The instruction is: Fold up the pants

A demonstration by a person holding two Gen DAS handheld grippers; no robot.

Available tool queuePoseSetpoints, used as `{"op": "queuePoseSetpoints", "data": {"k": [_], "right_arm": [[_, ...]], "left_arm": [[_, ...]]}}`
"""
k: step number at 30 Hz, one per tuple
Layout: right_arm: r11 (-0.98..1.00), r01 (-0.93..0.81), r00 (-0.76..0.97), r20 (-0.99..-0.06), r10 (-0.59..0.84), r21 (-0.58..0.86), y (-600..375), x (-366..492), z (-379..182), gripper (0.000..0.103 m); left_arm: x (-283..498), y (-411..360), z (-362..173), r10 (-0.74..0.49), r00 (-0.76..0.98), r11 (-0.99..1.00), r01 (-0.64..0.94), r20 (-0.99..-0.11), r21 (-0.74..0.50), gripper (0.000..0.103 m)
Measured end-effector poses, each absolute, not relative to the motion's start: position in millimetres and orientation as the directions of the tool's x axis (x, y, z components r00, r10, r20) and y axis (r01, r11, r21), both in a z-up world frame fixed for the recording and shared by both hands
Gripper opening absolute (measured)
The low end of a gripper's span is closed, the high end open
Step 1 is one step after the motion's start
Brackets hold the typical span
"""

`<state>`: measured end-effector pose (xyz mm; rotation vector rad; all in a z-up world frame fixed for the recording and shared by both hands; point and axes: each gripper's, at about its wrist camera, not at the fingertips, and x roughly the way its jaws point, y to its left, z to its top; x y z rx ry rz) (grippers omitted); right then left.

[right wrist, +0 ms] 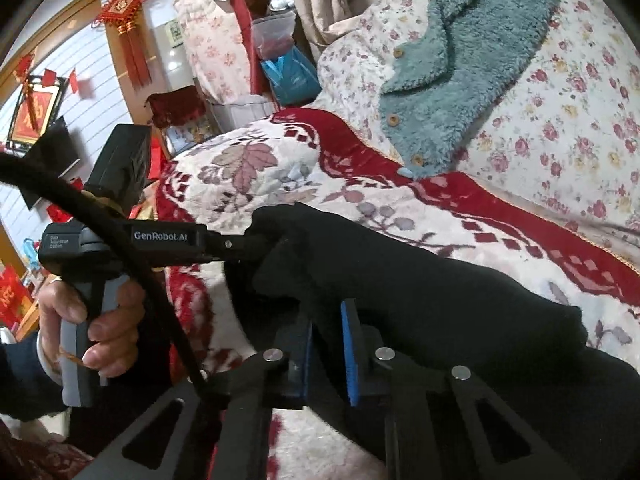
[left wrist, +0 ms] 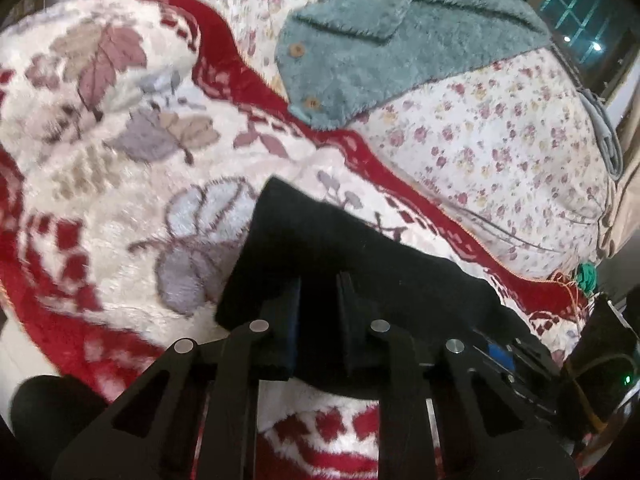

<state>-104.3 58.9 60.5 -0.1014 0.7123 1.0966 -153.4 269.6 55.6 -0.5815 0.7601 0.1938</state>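
Black pants (left wrist: 320,240), nearest the lens, lie across a red-and-cream leaf-patterned blanket (left wrist: 120,120) on the bed. Left gripper (left wrist: 319,292) and right gripper (right wrist: 326,320), jaws narrow, each pinch their fabric. Beyond lies a teal fleece garment (left wrist: 380,48).

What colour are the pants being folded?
Black pants, plain with no pattern; clearest in the right wrist view.

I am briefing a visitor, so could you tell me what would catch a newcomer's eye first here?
Probably the black pants, stretched across the red-and-white leaf-patterned blanket and pinched at opposite ends by the left tool and right tool. Behind them, a fluffy teal cardigan lies on the floral quilt.
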Motion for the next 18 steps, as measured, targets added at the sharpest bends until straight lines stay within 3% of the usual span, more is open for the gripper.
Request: {"op": "queuePoseSetpoints", "data": {"k": [4, 8, 12, 18], "right_arm": [[0.487, -0.833, 0.264, -0.583, 0.768, 0.264, 64, -111, 52, 0.014], [0.517, -0.776, 0.186, -0.652, 0.735, 0.362, 74, -105, 19, 0.017], [0.466, -0.795, 0.149, -0.619, 0.771, 0.389, 65, -113, 29, 0.03], [0.479, -0.78, 0.177, -0.592, 0.786, 0.403, 44, -114, 39, 0.029]], "left_arm": [[-161, 273, 53, 0.072, 0.686, 0.845, -0.428, -0.724, -0.321, 0.016], [-164, 284, 35, 0.063, 0.643, 0.805, -0.485, -0.763, -0.342, 0.015], [-173, 281, 47, 0.084, 0.668, 0.805, -0.483, -0.739, -0.345, 0.016], [-170, 263, 65, 0.073, 0.694, 0.835, -0.435, -0.716, -0.336, 0.016]]}}
